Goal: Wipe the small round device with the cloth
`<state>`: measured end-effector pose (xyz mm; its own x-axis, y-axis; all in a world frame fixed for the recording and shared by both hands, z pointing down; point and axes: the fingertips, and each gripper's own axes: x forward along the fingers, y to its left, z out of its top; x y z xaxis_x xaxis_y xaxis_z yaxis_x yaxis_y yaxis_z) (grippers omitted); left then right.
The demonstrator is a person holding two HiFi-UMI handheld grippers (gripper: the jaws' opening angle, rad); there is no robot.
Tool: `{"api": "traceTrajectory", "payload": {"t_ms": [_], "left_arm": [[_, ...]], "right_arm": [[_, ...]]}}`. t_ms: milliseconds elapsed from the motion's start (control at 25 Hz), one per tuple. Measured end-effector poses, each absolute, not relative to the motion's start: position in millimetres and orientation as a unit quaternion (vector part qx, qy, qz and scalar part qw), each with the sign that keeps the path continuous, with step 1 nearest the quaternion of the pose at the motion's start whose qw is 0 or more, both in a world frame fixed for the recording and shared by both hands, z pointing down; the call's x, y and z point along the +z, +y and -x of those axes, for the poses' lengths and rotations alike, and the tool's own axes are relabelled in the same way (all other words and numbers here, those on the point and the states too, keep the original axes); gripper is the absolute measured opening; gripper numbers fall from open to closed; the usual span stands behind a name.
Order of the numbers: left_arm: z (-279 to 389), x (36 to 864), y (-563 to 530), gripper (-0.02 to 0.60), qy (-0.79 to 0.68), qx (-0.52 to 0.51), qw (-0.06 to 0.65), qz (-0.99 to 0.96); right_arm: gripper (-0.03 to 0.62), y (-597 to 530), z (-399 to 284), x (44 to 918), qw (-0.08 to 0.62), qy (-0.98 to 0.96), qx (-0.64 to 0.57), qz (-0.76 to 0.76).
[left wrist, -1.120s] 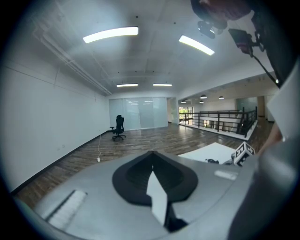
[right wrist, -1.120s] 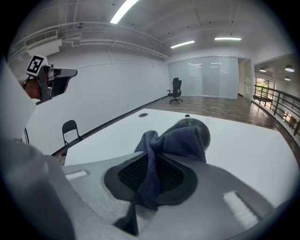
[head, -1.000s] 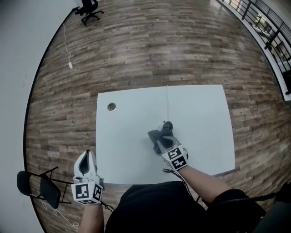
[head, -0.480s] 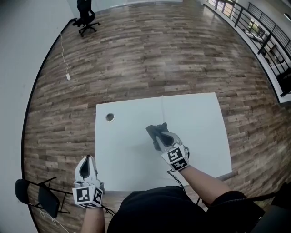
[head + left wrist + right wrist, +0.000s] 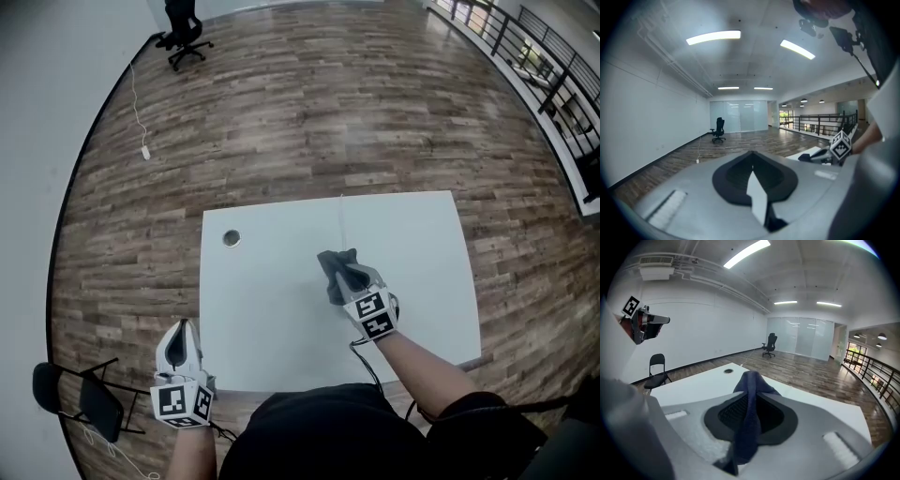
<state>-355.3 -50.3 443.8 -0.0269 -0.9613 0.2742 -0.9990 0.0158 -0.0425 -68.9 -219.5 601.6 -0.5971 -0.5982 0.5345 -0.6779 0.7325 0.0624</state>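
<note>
Right tool [image 5: 351,279] clenched on the dark cloth [image 5: 335,263] above the middle of the white table [image 5: 272,309], left tool [image 5: 179,330] closed and empty over the wood floor [image 5: 281,122] off the table's near left corner, thin white cable [image 5: 342,220] from far edge to cloth, round hole [image 5: 232,238] far left.

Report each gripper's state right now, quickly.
Left gripper: shut, nothing visibly held.
Right gripper: shut on the dark cloth.
</note>
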Motion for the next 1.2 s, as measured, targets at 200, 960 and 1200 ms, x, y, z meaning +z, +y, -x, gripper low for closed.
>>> {"api": "traceTrajectory", "payload": {"t_ms": [200, 960, 1200], "left_arm": [[356, 444, -53, 0.008, -0.705, 0.118, 0.084, -0.694], [356, 449, -46, 0.008, -0.707, 0.128, 0.092, -0.69], [353, 450, -46, 0.008, -0.707, 0.13, 0.093, -0.689]], "right_arm": [[0.055, -223, 65, 612, 0.263, -0.885, 0.105, -0.369], [0.055, -231, 51, 618, 0.229, -0.876, 0.141, -0.401], [0.055, -233, 41, 621, 0.227, -0.869, 0.152, -0.412]]}}
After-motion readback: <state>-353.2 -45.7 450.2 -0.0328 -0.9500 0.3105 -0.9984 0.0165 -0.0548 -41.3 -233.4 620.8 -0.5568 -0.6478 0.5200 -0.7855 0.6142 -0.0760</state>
